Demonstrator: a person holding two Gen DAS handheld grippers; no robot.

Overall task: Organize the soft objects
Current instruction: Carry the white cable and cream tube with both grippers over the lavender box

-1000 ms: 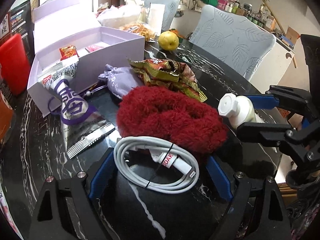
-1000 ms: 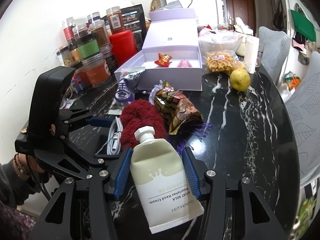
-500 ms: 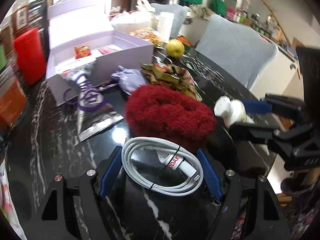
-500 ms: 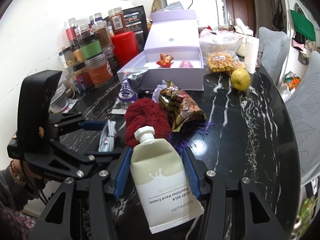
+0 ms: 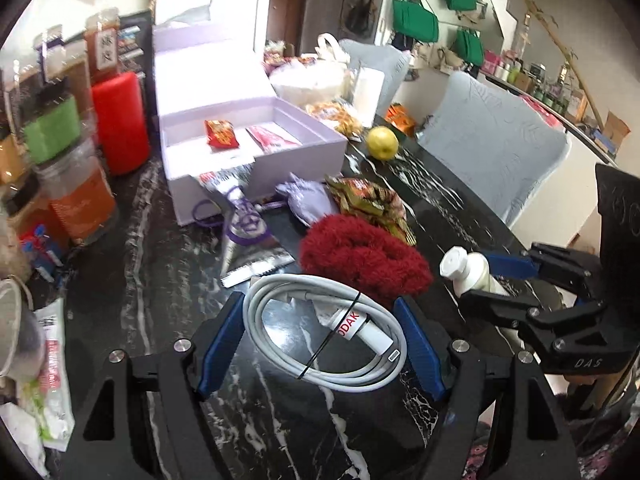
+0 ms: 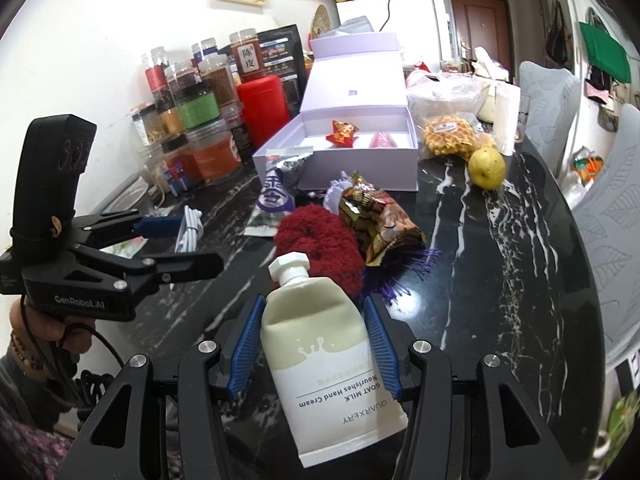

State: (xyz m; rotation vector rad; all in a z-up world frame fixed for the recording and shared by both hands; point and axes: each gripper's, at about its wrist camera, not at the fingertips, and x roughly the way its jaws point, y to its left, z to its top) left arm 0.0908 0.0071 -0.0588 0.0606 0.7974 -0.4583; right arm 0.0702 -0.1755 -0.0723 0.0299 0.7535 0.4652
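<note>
While both grippers hang over the black marble table, I note this:

Left gripper: my blue pads sit against either side of a coiled white charging cable bound with a black tie; the jaws have just been closing, and the coil is between them, gripped. From the right wrist view, the cable stands edge-on between the fingers, clear of the tabletop.

Right gripper: about half spread, pads pressed on the shoulders of a cream hand cream tube, white cap pointing away from me, label upside down to the camera.

Just ahead of both tools: red fluffy scrunchie lying on the table, nearest soft thing.

Beside the scrunchie, farther side: crumpled snack bag; lavender drawstring pouch just behind it.

Left of the scrunchie: silver-and-purple snack packet, its top leaning on the box wall.

Box: open lilac gift box, lid up; inside, a red candy wrapper and a pink sachet, apart from each other.

Right of the box: bagged waffles, then a yellow pear.

Far left edge: red canister and stacked jars against the wall.
</note>
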